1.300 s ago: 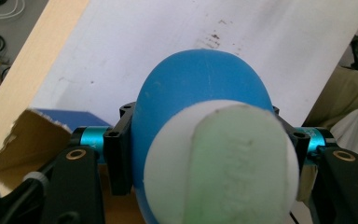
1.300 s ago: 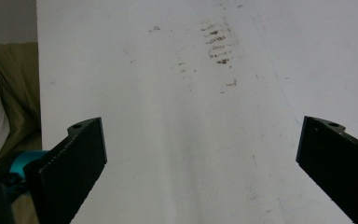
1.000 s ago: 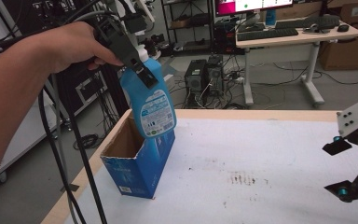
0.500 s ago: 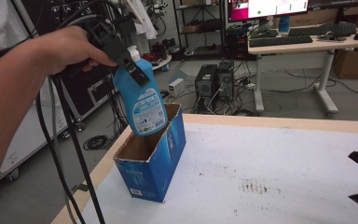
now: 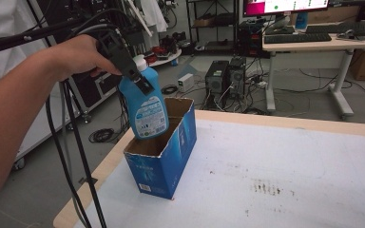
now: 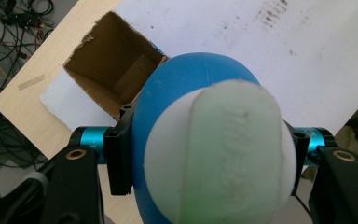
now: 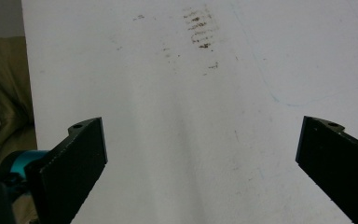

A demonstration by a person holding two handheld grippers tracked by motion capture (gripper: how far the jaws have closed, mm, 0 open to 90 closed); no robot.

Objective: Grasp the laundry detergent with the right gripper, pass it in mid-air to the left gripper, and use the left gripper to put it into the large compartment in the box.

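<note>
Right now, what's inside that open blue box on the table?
The left gripper holds a blue bottle with its bottom just inside the blue box. In the left gripper view, bare brown cardboard shows inside; the bottle covers part of the floor.

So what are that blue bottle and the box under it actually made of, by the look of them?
The blue bottle looks like smooth moulded plastic: faint sheen, rounded shoulders, a glossy printed label, and a white cap with raised lettering. The box looks like cardboard: printed blue outside, plain brown inside, with a ragged torn rim. The left gripper holds the bottle by its neck.
</note>
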